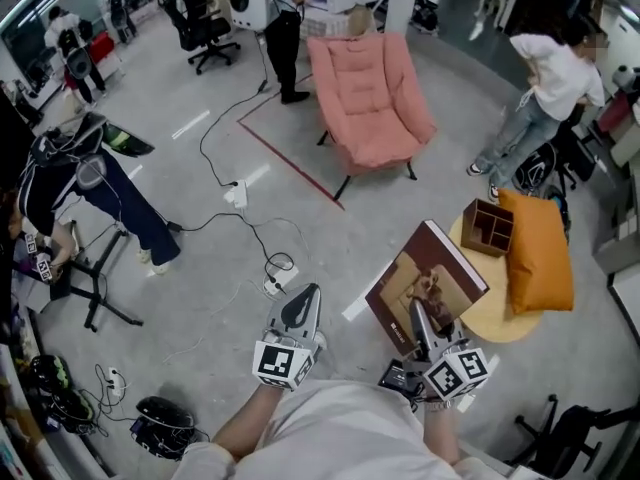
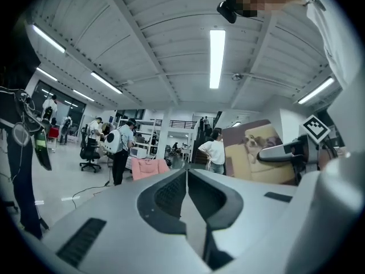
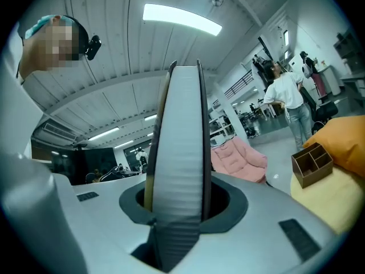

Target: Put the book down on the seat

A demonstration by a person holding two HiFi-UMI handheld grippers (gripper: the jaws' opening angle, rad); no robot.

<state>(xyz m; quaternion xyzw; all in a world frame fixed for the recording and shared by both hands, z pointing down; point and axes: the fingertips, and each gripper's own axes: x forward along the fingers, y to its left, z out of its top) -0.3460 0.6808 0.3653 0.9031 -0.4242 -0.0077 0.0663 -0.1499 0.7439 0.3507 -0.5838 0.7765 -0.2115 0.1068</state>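
Grey-jawed, the left hand-held gripper (image 1: pixel 303 298) is pressed shut on nothing. Farther off, the pink armchair (image 1: pixel 370 98) stands vacant, well apart from the person. To the right, the right hand-held gripper (image 1: pixel 420 320) clamps the brown book (image 1: pixel 425 280) by its lower edge, held in the air. Carrying looks like the step in hand; next, I judge, comes walking to the armchair and lowering the book flat.

an open-plan lab workspace: a pink armchair (image 1: pixel 370 98) stands on bare grey floor (image 1: pixel 200 258). a red tape line (image 1: pixel 290 163), loose cables (image 1: pixel 225 133) and a power strip (image 1: pixel 237 193) lie left of it, an office chair (image 1: pixel 205 28) stands behind it, and strip lights (image 2: pixel 217 59) hang overhead.
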